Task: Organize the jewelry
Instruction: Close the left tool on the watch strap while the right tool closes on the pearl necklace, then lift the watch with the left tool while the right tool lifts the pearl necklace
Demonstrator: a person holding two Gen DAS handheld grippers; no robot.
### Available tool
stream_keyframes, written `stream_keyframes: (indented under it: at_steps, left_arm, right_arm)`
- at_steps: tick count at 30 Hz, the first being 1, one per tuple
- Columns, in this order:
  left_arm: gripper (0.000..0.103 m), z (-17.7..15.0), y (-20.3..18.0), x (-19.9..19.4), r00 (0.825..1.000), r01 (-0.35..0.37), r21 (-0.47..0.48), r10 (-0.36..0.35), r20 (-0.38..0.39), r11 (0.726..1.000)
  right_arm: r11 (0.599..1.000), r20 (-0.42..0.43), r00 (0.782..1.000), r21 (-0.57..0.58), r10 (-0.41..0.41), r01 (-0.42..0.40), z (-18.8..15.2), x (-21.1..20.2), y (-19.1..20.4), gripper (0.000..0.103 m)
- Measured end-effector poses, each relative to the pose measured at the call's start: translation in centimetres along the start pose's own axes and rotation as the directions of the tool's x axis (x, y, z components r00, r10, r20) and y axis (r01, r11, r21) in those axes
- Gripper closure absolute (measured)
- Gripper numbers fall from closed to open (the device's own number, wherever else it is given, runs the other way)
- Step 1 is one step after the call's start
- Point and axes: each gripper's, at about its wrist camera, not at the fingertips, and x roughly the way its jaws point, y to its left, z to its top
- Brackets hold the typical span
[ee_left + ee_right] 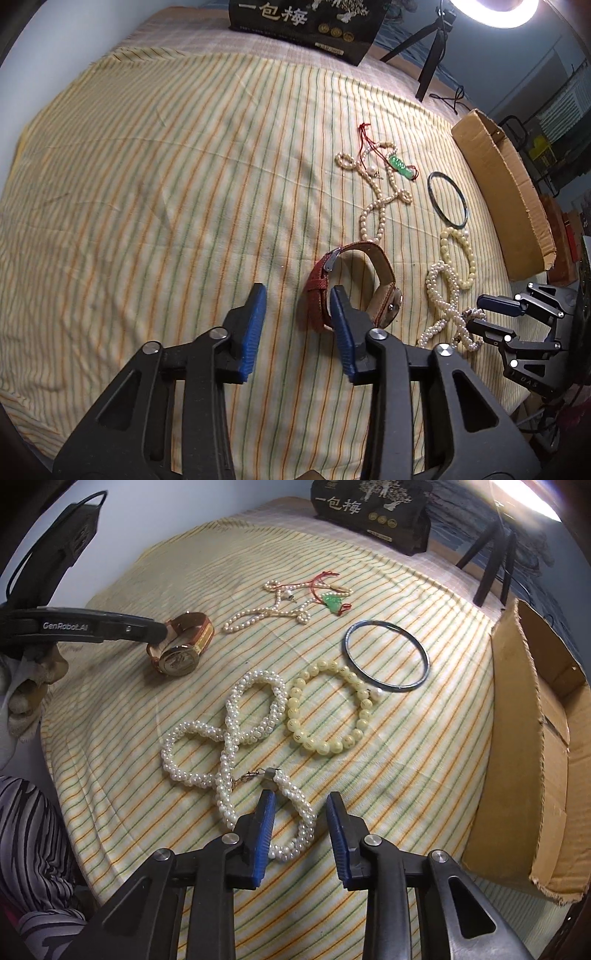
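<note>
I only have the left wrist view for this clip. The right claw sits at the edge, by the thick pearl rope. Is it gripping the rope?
Observer: No. In the right wrist view the right claw stands open. A loop of the thick pearl rope lies between its pads, clear of the right one.
Operator: I see the watch only edge-on. Does its dial show?
Observer: Yes. The watch shows a round gold-toned dial, turned toward the right camera.
Operator: Is any jewelry in the cardboard box?
Observer: The cardboard box lies open toward the cloth. The part of its inside that shows holds no jewelry.
</note>
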Motion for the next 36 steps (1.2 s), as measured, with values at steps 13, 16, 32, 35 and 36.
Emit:
stream_keyframes:
  at_steps: [13,16,32,35,36]
  left_arm:
    - [0.078,0.5,-1.1,1.7,0.999,-0.05,0.039,0.049,0.018,0.998]
    - [0.088,0.5,-1.0,1.7,0.999,-0.04,0.047,0.039,0.022,0.998]
    - [0.095,-1.0,-0.8,-2.6,0.995,-0.001,0.021,-0.002,0.101,1.0]
    - [0.095,-1.1,-1.3,-3.8,0.992,-0.005,0.034,0.0,0.125,0.999]
    - [0.095,-1.2,-1.3,-4.3,0.991,-0.006,0.038,0.001,0.132,0.999]
  right_arm:
    - [0.998,-0.034,0.999,-0.05,-0.027,0.025,1.1,1.1,0.5,0.097]
    - [0.999,-0.024,0.999,-0.036,-0.025,0.024,1.1,0.9,0.5,0.097]
    - [0.995,0.14,0.988,0.079,-0.065,0.054,-1.0,-5.4,0.6,0.098]
    - [0.993,0.175,0.982,0.101,-0.077,0.06,-1.3,-7.1,0.7,0.098]
    - [0.992,0.187,0.979,0.105,-0.083,0.064,-1.4,-7.7,0.8,0.098]
